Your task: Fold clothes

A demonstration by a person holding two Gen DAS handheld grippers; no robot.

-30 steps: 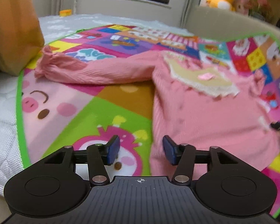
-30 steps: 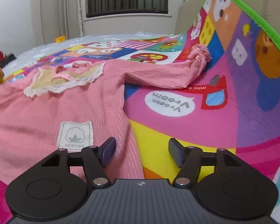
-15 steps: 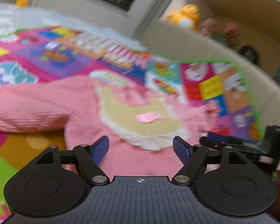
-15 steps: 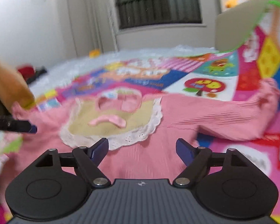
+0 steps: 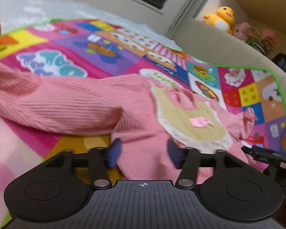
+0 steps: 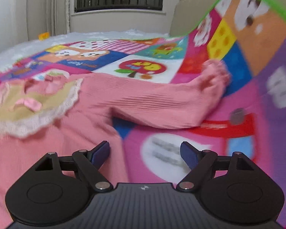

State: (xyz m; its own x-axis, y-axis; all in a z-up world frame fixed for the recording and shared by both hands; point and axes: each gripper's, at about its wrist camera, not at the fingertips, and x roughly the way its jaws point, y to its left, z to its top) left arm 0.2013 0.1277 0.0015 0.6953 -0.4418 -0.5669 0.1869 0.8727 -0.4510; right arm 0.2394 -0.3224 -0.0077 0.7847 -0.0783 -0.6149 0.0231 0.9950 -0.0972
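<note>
Pink ribbed top [image 5: 139,118] spread mid-frame on colourful play mat [image 5: 112,57], left gripper [image 5: 143,152] and right gripper [image 6: 145,153] low in frame, jaws apart.

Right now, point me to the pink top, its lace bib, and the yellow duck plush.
pink top [image 5: 143,156], left wrist view, ribbed body between the gripper fingers
lace bib [image 6: 34,112], right wrist view, cream panel under the bow
yellow duck plush [image 5: 222,18], left wrist view, its body
</note>
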